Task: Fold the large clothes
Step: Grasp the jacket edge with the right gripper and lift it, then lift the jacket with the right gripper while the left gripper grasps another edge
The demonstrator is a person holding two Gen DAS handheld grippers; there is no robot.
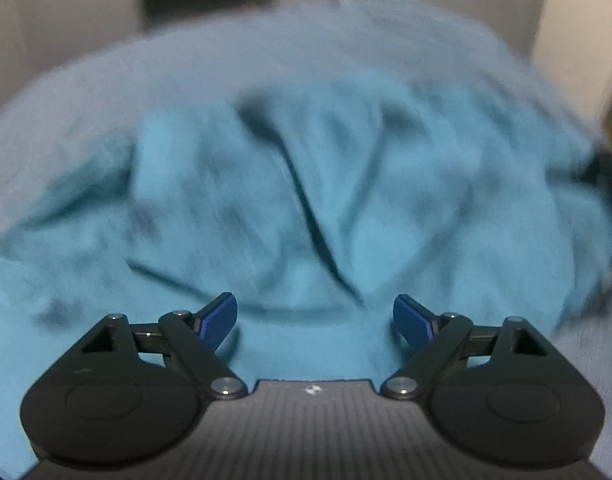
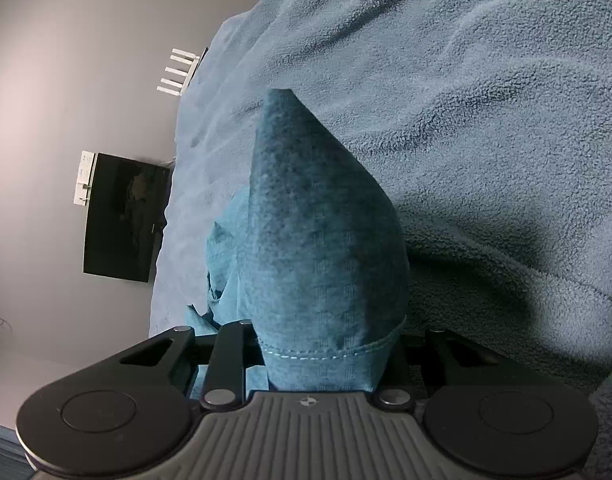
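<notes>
- Lying crumpled on a fleece blanket (image 2: 485, 100), the teal garment (image 1: 306, 184), bunched into ridges and deep creases, nowhere near flat yet.
- Hovering low over the heap with the left gripper (image 1: 314, 318), blue pads (image 1: 220, 316) spread wide apart, nothing between them, cloth just below.
- Looking pretty smeared in the left view, so not reading seams or edges there with any confidence.
- Clamping down on a hemmed edge with the right gripper (image 2: 325, 354), stitched hem (image 2: 325, 354) sitting right at the closed fingers, cloth rising up in a cone in front of the camera.
- Trailing off from that pinch, more teal fabric to the left, hanging loose toward the blanket.
- Guessing here: light, soft, floppy knit, no stiffness at all, so sagging and folding over itself wherever unsupported.
- Probably not slipping much either, being a matte weave against rubbery pads, and nothing fragile about it.
- Reckoning the hem is the spot to grab, since doubled and stitched cloth gives more to bite on than a single layer.
- Wanting a second pinch along the same hem or at a matching corner for the left side, then pulling apart to stretch it flat before any folding.
- Worth watching: grabbing two layers at once out of that pile, easy to do with cloth this bunched.
- Showing in the background, a dark screen (image 2: 122, 216) on a grey wall (image 2: 66, 80).
</notes>
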